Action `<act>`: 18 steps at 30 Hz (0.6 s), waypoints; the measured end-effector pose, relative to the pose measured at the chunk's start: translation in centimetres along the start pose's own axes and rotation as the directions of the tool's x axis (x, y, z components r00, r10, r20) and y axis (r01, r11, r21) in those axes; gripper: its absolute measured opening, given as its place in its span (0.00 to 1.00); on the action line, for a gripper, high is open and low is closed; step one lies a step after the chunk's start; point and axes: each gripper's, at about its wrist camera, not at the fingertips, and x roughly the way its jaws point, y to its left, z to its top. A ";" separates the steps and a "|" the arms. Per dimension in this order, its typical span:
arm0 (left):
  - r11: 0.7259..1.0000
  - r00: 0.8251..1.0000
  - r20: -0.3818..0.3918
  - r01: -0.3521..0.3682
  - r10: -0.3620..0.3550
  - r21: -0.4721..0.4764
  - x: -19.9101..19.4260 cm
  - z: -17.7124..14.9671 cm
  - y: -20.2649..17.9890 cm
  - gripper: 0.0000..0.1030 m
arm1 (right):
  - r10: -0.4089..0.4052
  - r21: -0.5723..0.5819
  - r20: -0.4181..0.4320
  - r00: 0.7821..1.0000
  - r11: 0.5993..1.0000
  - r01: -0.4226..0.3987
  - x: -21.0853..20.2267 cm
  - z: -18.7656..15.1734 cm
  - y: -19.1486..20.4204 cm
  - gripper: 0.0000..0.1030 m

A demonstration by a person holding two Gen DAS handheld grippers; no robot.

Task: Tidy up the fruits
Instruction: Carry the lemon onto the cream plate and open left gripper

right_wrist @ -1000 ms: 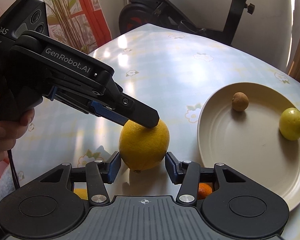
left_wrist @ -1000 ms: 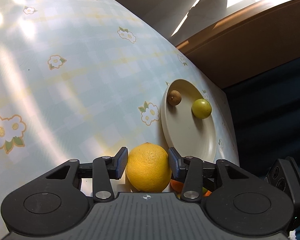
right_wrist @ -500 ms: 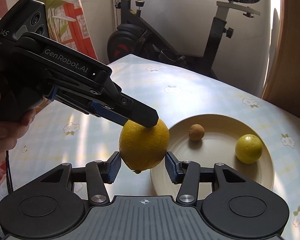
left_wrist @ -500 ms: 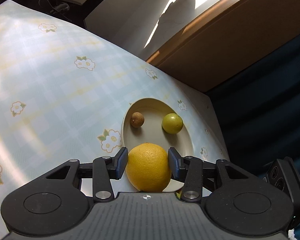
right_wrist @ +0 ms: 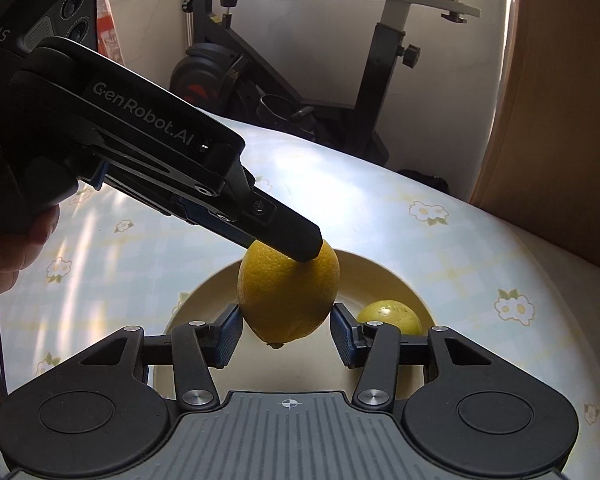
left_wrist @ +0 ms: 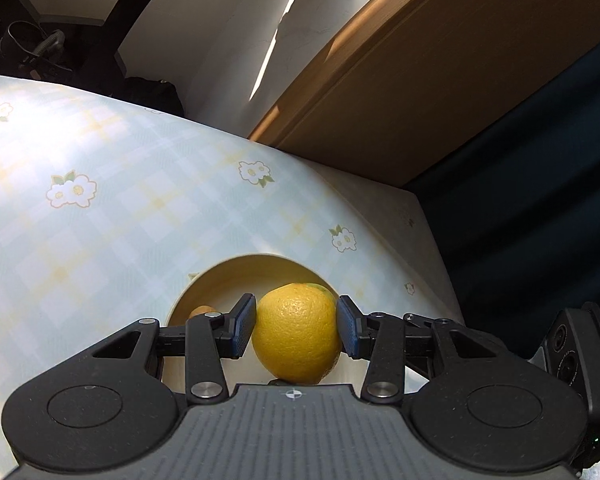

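Left gripper [left_wrist: 296,336]: I clamp the lemon [left_wrist: 298,334] by its sides.
Right gripper [right_wrist: 286,336]: also clasping it, I judge.
Lemon: held directly above the plate [right_wrist: 396,280], long axis upright.
Green fruit [right_wrist: 390,316]: on plate, right.

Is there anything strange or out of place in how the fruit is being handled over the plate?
Nothing is spilled or damaged. One unusual thing: the large yellow fruit is gripped by both grippers at once, the left gripper and the right gripper, above the plate. A small green fruit lies normally on the plate.
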 end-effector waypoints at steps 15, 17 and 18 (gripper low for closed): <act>0.999 0.997 -0.059 -0.042 0.041 -0.009 3.2 1.2 1.8 0.45 | -0.038 0.027 -0.074 0.997 0.999 0.040 3.8 0.4 -0.3 0.43; 0.999 0.998 -0.051 -0.038 0.037 -0.018 3.2 1.1 2.0 0.45 | -0.045 0.027 -0.078 0.996 0.998 0.048 4.0 0.6 -0.2 0.43; 0.999 0.998 -0.050 -0.037 0.036 -0.024 3.3 1.1 2.2 0.45 | -0.050 0.028 -0.080 0.996 0.998 0.053 4.1 0.7 -0.1 0.43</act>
